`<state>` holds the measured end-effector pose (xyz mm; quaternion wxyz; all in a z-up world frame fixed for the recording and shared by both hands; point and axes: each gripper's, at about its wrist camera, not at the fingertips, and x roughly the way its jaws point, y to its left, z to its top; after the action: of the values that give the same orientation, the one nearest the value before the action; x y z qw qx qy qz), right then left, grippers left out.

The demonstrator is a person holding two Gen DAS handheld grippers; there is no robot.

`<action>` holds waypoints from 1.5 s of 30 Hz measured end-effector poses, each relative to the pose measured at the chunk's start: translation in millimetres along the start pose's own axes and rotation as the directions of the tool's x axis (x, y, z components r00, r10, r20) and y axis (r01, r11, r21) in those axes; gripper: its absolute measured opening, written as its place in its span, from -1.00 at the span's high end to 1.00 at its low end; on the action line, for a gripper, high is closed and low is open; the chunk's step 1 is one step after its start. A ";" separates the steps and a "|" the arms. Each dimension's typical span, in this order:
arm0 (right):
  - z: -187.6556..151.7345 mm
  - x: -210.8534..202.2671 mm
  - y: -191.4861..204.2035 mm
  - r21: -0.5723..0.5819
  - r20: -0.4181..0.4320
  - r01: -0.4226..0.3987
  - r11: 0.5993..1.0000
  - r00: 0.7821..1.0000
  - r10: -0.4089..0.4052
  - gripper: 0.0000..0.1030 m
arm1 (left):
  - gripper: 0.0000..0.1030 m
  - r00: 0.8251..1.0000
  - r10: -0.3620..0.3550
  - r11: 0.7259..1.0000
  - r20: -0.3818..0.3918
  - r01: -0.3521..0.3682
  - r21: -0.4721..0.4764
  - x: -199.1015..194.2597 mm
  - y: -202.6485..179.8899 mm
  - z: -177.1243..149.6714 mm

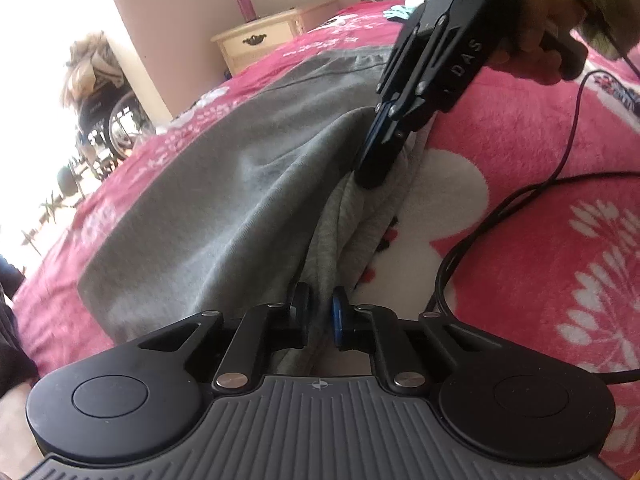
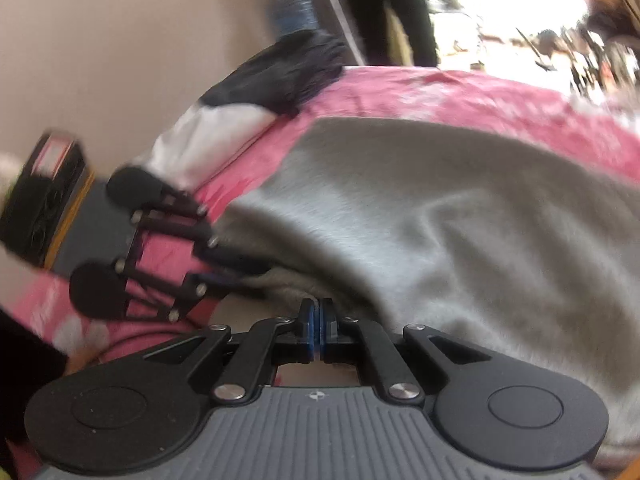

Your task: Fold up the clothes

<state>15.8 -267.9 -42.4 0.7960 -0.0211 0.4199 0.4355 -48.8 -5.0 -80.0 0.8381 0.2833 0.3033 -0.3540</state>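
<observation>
- Left wrist view: left gripper (image 1: 320, 320) low over the bed, jaws clamped on a bunched fold of the grey garment (image 1: 224, 200), cloth pinched between the black pad and the blue pad.
- Grey garment spread flat across the pink floral blanket (image 1: 540, 220), near edge lifted into a ridge running between the two grippers.
- Right gripper (image 1: 374, 172) reaching in from the upper right, tip sunk into the same lifted edge further along, jaws pressed together on the cloth; a hand (image 1: 540, 28) behind it on the handle.
- Black cable (image 1: 500, 208) looping over the blanket at right.
- Cream nightstand (image 1: 260, 38) beyond the bed, against a pale wall.
- Right wrist view, blurred: right gripper (image 2: 320, 330) with blue pads fully together, edge of the grey garment (image 2: 440, 220) lying just above them, contact itself not clear here.
- Left gripper (image 2: 240, 268) at left, tips buried in the garment's edge.
- Dark clothing (image 2: 280, 72) and a white piece (image 2: 208, 136) heaped at the far side of the bed.
</observation>
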 end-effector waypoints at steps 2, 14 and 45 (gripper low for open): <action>-1.3 4.6 -5.0 0.034 -0.011 0.021 0.999 1.000 -0.020 0.95 | 0.82 1.000 -0.014 1.000 -0.013 0.013 -0.021 2.5 2.8 -0.3; 14.1 -37.3 3.4 0.005 0.107 -0.003 1.000 0.994 0.003 0.39 | 0.77 0.999 -0.020 0.992 -0.028 0.016 -0.125 -3.4 9.7 -3.7; -3.7 13.3 43.1 -0.426 0.048 0.116 0.897 0.993 -0.105 0.86 | 0.66 0.997 -0.035 0.908 -0.069 0.003 -0.418 4.2 58.8 -1.9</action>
<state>-13.7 -233.7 -39.6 0.8003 -0.2140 0.3025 0.4715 -2.0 29.1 -68.9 0.8638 0.1075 0.4059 -0.2784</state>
